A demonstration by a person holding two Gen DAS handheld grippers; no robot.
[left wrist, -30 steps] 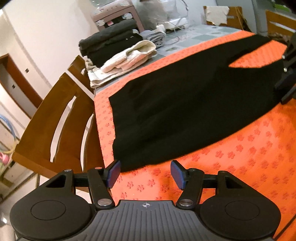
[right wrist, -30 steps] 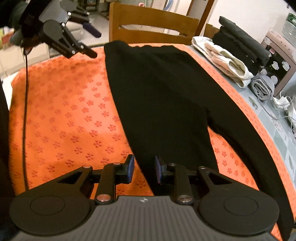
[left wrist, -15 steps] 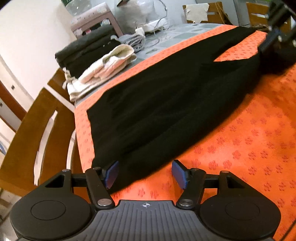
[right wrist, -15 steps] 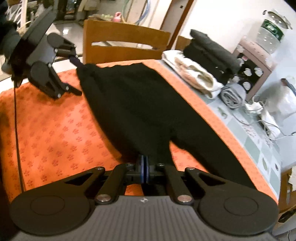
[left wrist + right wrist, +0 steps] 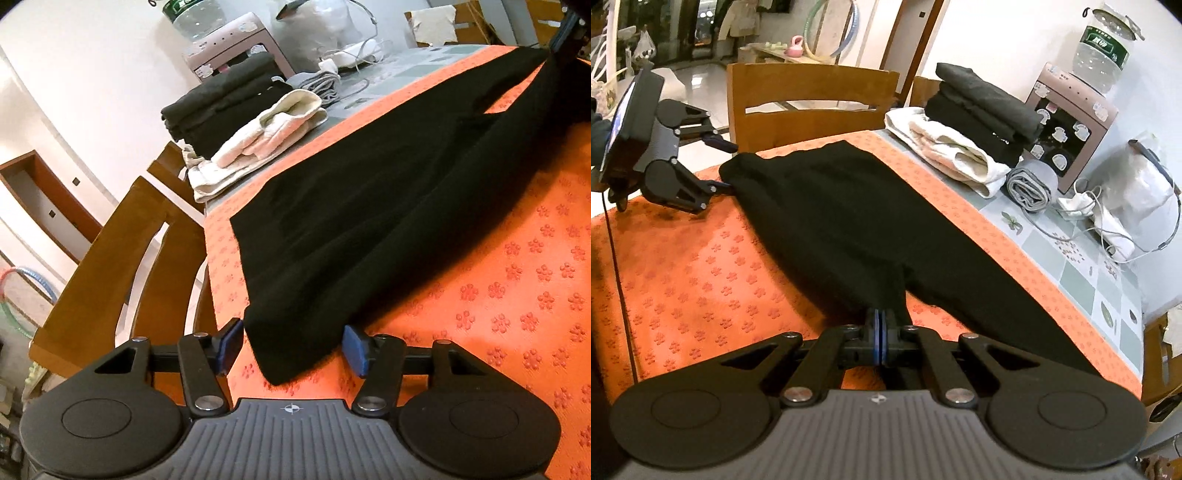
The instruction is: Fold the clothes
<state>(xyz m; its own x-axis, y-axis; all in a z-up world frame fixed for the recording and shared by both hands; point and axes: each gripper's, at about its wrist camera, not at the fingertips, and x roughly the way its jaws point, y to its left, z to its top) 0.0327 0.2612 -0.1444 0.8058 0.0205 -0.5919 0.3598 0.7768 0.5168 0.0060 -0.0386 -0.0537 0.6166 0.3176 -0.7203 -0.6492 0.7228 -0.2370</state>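
An orange mat (image 5: pixel 701 280) covers the worktop, where black trousers (image 5: pixel 831 221) lie flat for folding. The right claw (image 5: pixel 880 334) pinches a leg to lift it; the left claw (image 5: pixel 291 345) is closing around the waist corner.

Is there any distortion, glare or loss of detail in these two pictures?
Left wrist view: fisheye bends the wooden chair; the black trousers show almost no fold detail. Right wrist view: glare on the floor; corners dark.
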